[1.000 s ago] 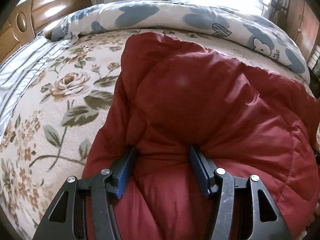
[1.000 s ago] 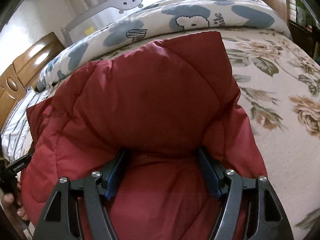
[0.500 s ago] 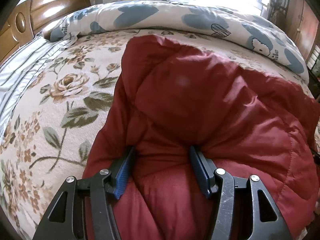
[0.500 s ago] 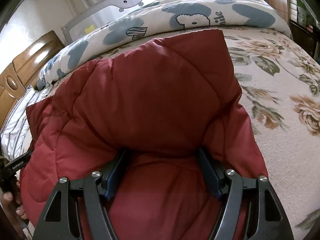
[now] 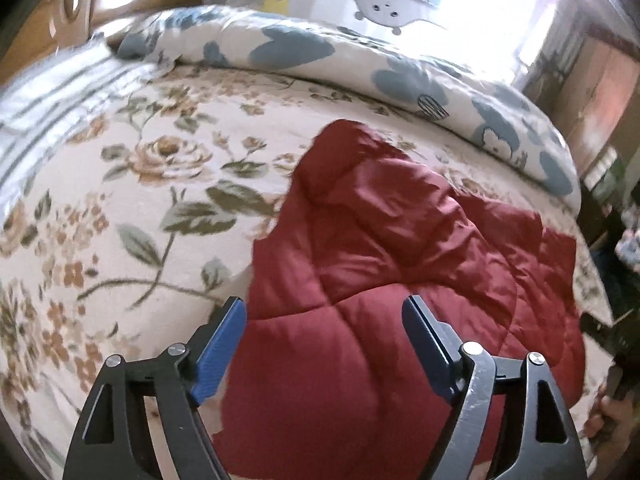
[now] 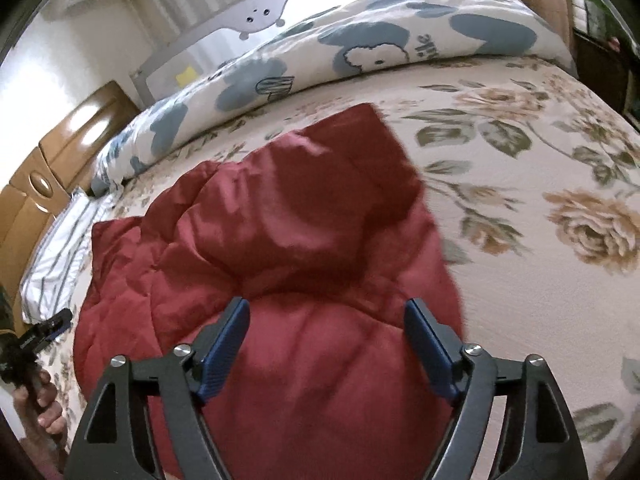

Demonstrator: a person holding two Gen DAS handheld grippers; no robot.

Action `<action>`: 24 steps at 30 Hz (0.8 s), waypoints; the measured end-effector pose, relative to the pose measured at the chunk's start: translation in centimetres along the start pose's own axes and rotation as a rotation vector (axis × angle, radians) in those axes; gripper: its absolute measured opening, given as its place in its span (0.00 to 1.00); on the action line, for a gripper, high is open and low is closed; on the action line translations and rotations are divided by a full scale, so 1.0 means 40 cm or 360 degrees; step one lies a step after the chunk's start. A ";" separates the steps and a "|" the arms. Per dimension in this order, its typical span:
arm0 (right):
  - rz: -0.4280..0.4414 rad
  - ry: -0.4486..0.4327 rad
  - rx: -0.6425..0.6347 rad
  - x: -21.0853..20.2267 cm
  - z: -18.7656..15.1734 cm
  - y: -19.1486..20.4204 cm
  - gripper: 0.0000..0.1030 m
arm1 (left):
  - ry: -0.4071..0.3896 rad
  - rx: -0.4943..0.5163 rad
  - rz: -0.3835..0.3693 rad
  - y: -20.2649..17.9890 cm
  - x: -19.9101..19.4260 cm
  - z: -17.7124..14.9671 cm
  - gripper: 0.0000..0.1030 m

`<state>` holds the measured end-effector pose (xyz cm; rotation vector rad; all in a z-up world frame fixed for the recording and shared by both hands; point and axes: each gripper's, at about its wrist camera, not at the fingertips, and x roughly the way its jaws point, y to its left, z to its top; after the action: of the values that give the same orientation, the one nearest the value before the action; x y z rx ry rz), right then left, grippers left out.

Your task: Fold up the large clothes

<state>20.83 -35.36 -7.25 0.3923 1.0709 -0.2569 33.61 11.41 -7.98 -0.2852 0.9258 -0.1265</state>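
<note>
One fold looks made: the red padded coat [image 5: 400, 280] lies doubled on the flowered bed [image 5: 120, 200]. Jaws of the left gripper [image 5: 324, 320] and right gripper [image 6: 326, 322] are spread wide, nothing held. Further folds seem needed.

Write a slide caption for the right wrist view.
Open right claw poised over a folded red quilted garment lying on the floral bedspread.
</note>
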 end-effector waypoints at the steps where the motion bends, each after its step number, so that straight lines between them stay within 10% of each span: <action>1: -0.0006 0.0008 0.0023 -0.004 0.000 -0.018 0.80 | 0.0012 -0.0032 -0.0017 0.017 0.002 -0.001 0.79; 24: 0.0347 0.0232 0.0458 0.103 -0.032 -0.182 0.90 | 0.0260 -0.0537 -0.0379 0.171 0.207 -0.003 0.91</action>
<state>18.87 -41.44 -12.78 0.7912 1.1261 -0.1899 38.36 16.02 -16.45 -0.7066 1.0730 -0.2153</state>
